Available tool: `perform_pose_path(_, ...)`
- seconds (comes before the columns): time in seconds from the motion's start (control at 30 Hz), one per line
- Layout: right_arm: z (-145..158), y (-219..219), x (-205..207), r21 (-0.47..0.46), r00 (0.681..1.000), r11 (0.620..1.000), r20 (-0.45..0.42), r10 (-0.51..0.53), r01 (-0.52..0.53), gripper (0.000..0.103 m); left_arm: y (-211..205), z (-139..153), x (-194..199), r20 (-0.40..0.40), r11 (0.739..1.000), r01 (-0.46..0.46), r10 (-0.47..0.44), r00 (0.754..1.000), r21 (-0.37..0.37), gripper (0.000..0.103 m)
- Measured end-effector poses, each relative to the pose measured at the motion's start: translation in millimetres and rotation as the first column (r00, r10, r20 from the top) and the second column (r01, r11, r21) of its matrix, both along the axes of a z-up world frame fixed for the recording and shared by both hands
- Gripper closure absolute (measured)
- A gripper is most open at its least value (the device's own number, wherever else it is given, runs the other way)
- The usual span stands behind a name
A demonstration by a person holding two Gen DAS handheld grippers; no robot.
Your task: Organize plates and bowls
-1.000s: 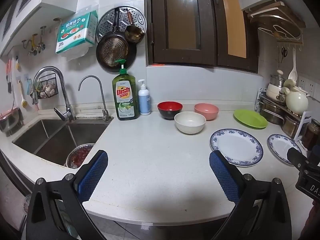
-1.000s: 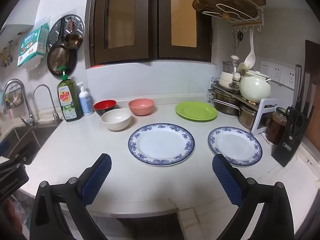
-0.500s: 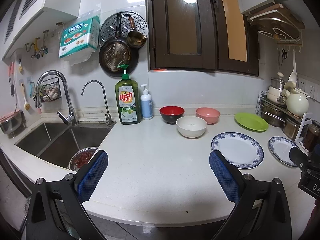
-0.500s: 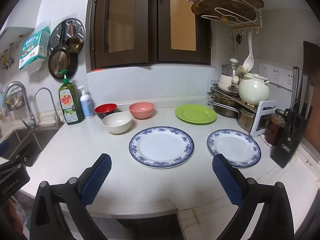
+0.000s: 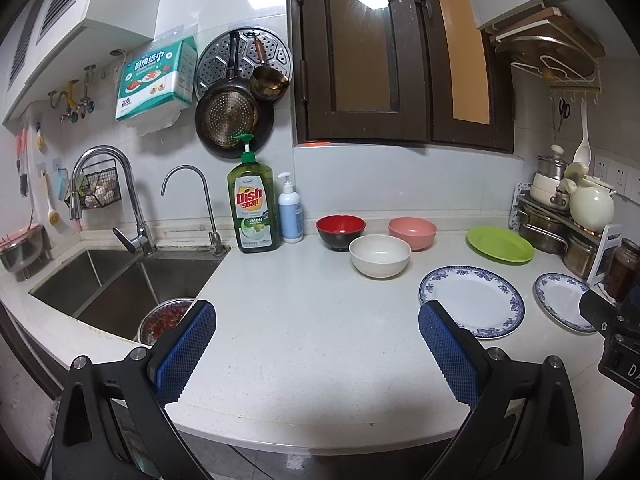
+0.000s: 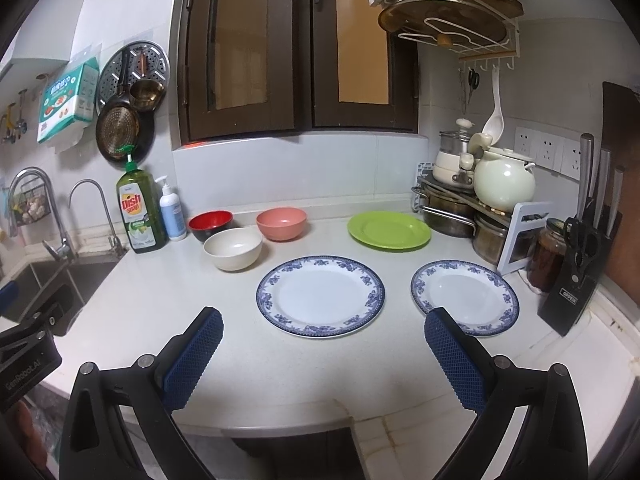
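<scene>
So, stage: nothing stacked yet; every dish lies apart on the table.
Left tool: spread wide, empty, hovering at the near edge.
Right tool: spread wide, empty, likewise back from the dishes.
Bowls: white bowl at 12 o'clock of the left tool; red bowl and pink bowl just behind it.
Plates: large blue-rimmed plate at 12 o'clock of the right tool, small blue-rimmed plate at 1 o'clock, green plate beyond.
Key relation: the right tool seems nearer the plates, the left nearer the bowls.
</scene>
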State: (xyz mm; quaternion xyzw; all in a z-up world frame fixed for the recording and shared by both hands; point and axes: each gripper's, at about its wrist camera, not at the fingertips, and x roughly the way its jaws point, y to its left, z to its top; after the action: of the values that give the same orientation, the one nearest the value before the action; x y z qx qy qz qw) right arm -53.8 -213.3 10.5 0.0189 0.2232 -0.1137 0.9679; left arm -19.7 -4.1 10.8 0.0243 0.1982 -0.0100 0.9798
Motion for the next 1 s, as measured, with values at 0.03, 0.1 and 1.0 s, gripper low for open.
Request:
perform_pose_path(0.03, 0.4, -0.8, -0.5, 0.001, 1.000, 1.000, 0.000, 0.000, 0.000, 0.001, -0.1, 0.2, 0.0, 0.001, 1.000, -0.001, 0.001, 1.000, 0.001, 0.000)
perform_pose_path(0.1, 1.0, -0.8, -0.7, -0.001, 1.000, 1.000, 0.002, 0.001, -0.001, 0.001, -1.4, 0.6, -0.3, 0.001, 1.000, 0.001, -0.001, 1.000, 0.002, 0.000)
perform_pose_path(1.0, -0.5, -5.7, 0.3, 0.013, 1.000, 1.000, -0.018, -0.010, 0.010, 0.001, -5.4, -0.3, 0.8, -0.007, 1.000, 0.013, -0.013, 1.000, 0.011, 0.000)
